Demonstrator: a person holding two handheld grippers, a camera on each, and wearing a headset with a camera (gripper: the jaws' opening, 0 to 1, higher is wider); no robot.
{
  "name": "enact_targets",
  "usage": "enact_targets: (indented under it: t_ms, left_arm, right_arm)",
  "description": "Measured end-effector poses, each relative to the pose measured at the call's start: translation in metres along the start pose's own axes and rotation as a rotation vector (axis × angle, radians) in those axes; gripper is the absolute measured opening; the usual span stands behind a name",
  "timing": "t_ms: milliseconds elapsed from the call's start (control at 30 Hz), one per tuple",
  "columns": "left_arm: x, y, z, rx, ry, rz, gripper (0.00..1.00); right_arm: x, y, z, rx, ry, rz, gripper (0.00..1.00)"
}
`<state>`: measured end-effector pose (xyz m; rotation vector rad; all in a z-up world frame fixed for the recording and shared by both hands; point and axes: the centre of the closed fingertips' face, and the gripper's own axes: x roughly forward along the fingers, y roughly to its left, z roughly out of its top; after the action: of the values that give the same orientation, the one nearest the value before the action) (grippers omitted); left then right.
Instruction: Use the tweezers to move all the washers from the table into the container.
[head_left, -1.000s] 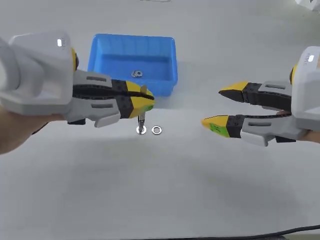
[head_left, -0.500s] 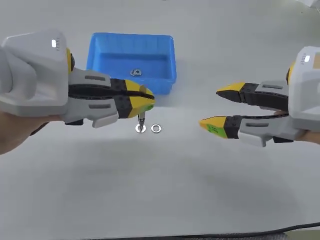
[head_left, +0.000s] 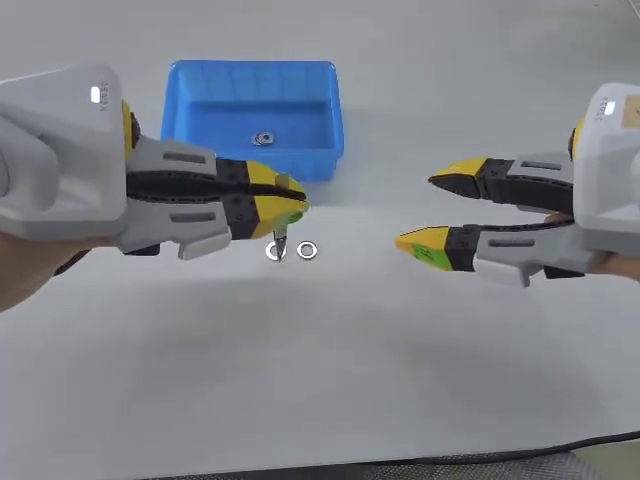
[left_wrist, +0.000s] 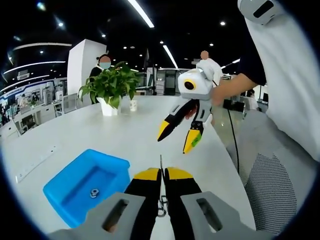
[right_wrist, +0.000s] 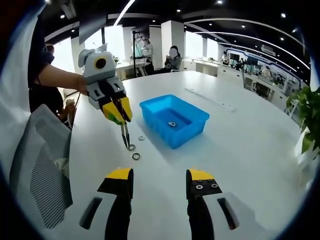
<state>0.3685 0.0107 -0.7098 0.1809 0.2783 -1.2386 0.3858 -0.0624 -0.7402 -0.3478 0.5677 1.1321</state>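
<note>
Looking down on a pale grey table (head_left: 330, 380). The left gripper (head_left: 293, 205) reaches in from the left, its jaws closed on slim metal tweezers (head_left: 280, 238) that point down at the table. The tweezer tips sit at or on one washer (head_left: 274, 253); it is too small to tell whether they have it pinched. A second washer (head_left: 307, 250) lies just beside it on the right. Behind both stands the blue container (head_left: 318, 160), with an inner washer (head_left: 263, 138) on its floor. The right gripper (head_left: 430, 212) hovers well apart on the right, jaws spread wide and holding nothing.

In the right gripper view, a small pale ring (right_wrist: 141, 137) lies between the tweezers and the container. It may be a third washer.

What could go wrong, as a judgement: the washer is thin and lies flat on a smooth table, so the tips may skate over it instead of catching its rim. A sideways nudge could push it into the second washer. A shallow pinch could let it fall during the lift over the container's front wall. Pressing hard on the table could also twist the tweezers within the closed jaws.
</note>
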Motion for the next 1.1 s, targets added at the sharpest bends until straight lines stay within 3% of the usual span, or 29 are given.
enact_targets:
  t_ms: [200,467,500,533,800,933,1100]
  left_arm:
    - [-0.002,0.002,-0.005,0.007,0.014,0.004,0.07]
    - [-0.003,-0.001,-0.005,-0.004,-0.002,0.003,0.07]
    - [-0.003,-0.003,-0.009,0.003,0.017,-0.001,0.07]
    - [-0.003,-0.004,-0.006,-0.007,-0.006,-0.004,0.07]
    - [-0.005,0.0,-0.008,-0.022,-0.006,0.021,0.07]
    - [-0.005,-0.002,-0.008,-0.03,-0.007,0.018,0.07]
    - [-0.005,-0.005,-0.007,-0.049,-0.009,0.011,0.07]
  right_arm:
    - [0.002,0.001,0.0,0.0,0.001,0.004,0.43]
    - [0.003,0.002,0.002,-0.004,0.002,0.007,0.43]
    - [0.003,0.002,0.003,-0.003,0.001,0.008,0.43]
    - [0.004,0.003,0.003,-0.002,-0.002,0.009,0.43]
    - [0.006,0.006,0.007,-0.005,-0.009,0.019,0.43]
    - [0.014,0.014,0.006,-0.024,-0.001,0.048,0.43]
    - [0.032,0.033,0.013,-0.074,0.005,0.14,0.42]
